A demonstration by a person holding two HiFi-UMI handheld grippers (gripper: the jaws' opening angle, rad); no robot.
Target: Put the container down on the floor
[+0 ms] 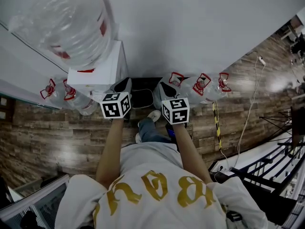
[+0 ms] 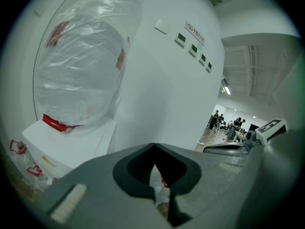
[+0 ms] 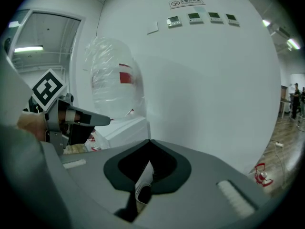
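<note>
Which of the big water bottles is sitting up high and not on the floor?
The plastic-wrapped bottle on top of the white dispenser. The other bottles all sit low on the wooden floor along the wall.

Dark rectangular container against wall

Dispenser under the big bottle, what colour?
The dispenser is white; head view shows it best.

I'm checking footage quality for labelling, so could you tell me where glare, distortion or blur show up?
Head view: glare whitens the brown wooden plank floor at right. Left gripper view: fisheye curves the plain white wall; distant people look soft. Right gripper view: black corners; the right gripper's shut grey claw looms shadowed.
</note>
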